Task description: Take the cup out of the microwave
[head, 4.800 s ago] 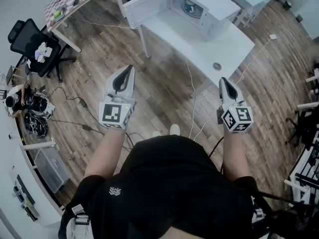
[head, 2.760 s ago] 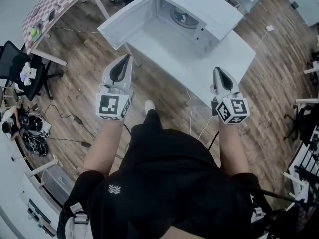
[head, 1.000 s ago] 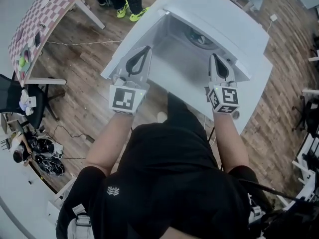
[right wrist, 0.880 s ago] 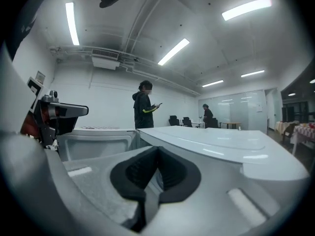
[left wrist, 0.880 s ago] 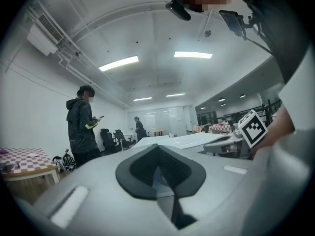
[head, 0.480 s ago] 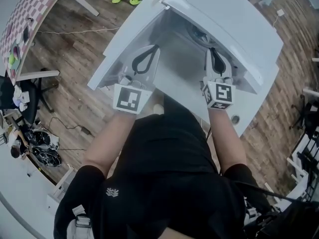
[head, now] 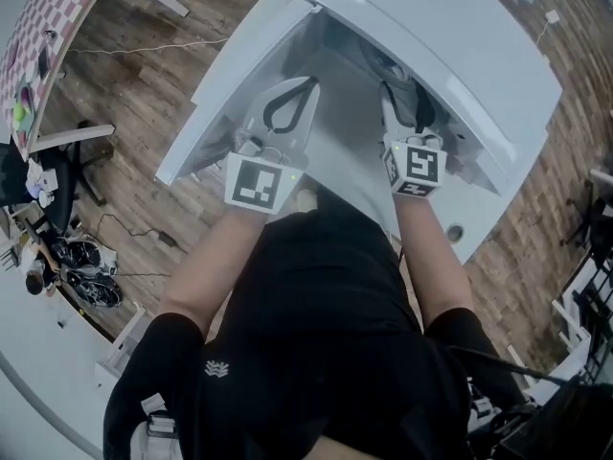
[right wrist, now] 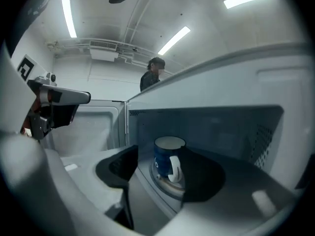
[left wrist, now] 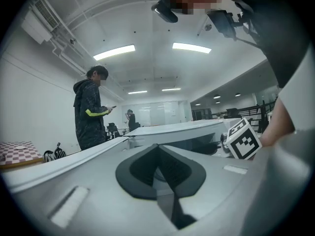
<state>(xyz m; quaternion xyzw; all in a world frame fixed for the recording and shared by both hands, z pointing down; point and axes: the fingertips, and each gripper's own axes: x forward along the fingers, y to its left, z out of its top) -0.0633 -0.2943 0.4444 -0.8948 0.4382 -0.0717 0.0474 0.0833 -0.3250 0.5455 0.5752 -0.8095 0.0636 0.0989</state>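
A dark blue cup (right wrist: 167, 159) with a white handle and white inside stands upright on the glass turntable (right wrist: 166, 185) in the open white microwave (head: 460, 46). Its handle faces me. My right gripper (right wrist: 160, 173) is at the oven's mouth. Its jaws are opening, and the cup shows in the gap, farther in and untouched. The oven's top hides the cup in the head view, where the right gripper (head: 402, 89) reaches under that top. My left gripper (head: 305, 84) is shut and empty. It hovers level in front of the open door (head: 230, 84), left of the cavity.
The microwave sits on a white table (head: 484, 204) with a round cable hole (head: 455, 230). A person in a dark jacket (left wrist: 91, 112) stands beyond the open door. A checkered table (head: 48, 27) and an office chair (head: 11, 171) stand on the wooden floor to the left.
Both grippers have come forward and down to the microwave's mouth. The right gripper's jaws, shut before, now stand apart. The left gripper stays shut.
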